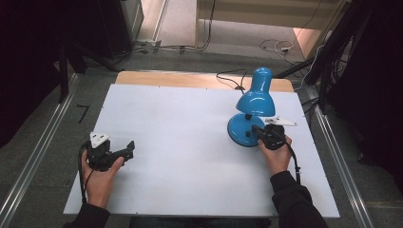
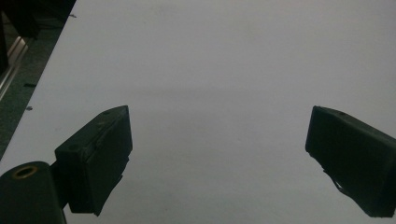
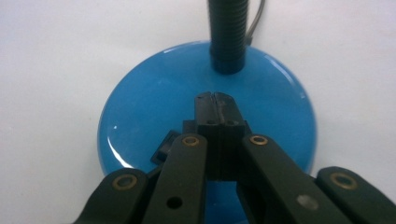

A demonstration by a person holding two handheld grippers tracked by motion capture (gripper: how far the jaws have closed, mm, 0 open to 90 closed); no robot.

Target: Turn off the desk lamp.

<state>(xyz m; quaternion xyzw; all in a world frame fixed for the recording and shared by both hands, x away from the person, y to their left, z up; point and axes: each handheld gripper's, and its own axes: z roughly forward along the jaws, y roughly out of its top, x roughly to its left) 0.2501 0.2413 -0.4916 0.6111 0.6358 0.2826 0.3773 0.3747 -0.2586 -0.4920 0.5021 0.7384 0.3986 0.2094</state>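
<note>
Right gripper (image 3: 215, 100), jaws together, over the lamp (image 1: 252, 107) switch (image 3: 164, 147); a skewed press could miss. Left gripper (image 2: 217, 154) jaws apart.

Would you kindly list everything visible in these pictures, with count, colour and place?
Desk lamp: one, blue, right far part of the board; black rocker switch on its base.
Lamp cord: one, black, trailing off the far edge.
Board: one, white, on a wooden table.
Left hand-held gripper: one, black, open, near left.
Right hand-held gripper: one, black, shut, over the lamp base.
Hands: two, left, right.
</note>
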